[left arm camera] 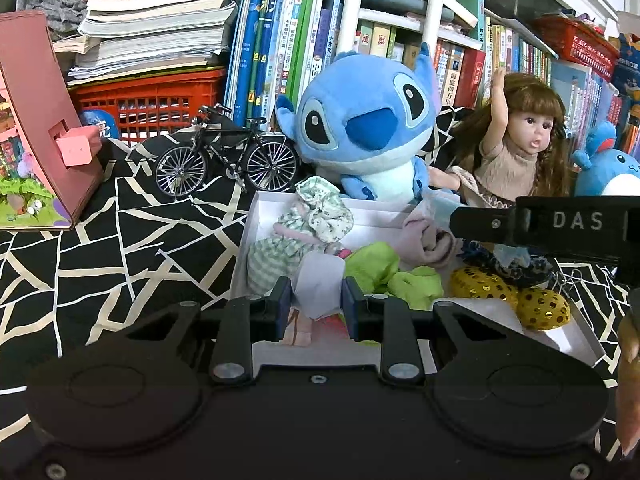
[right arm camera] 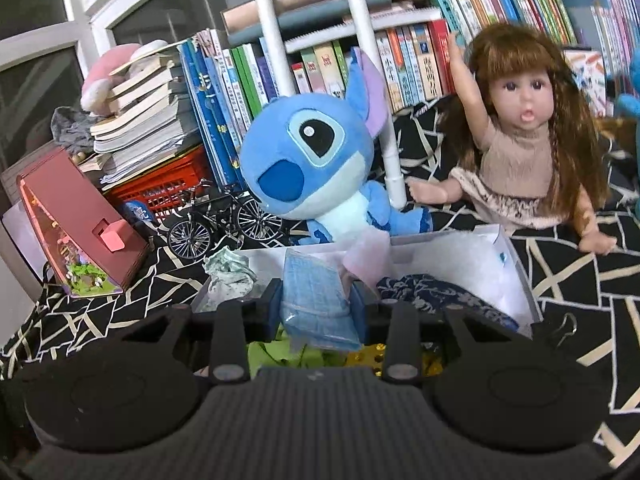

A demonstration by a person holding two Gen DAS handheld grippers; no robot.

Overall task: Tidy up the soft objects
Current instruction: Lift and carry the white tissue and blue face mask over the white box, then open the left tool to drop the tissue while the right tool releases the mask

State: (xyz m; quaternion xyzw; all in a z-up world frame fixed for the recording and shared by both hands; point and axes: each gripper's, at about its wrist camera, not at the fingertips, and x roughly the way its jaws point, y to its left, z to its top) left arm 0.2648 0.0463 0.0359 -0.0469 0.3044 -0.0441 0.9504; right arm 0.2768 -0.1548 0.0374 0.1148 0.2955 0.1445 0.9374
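The cloth on the bench (left arm camera: 120, 240) is black with cream crack lines. The plush toy (left arm camera: 368, 128) is blue with a pale blue belly. At 6 o'clock from it, the shallow cardboard box (left arm camera: 256, 216) is white, holding a lime green cloth (left arm camera: 384, 272), a green-striped cloth (left arm camera: 276, 252) and gold sequin slippers (left arm camera: 516, 296).

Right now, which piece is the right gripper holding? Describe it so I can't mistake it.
Find the white box in front of the blue plush. Above it, the right gripper pinches a pale blue checked cloth, unlike the dark navy patterned fabric beside it.
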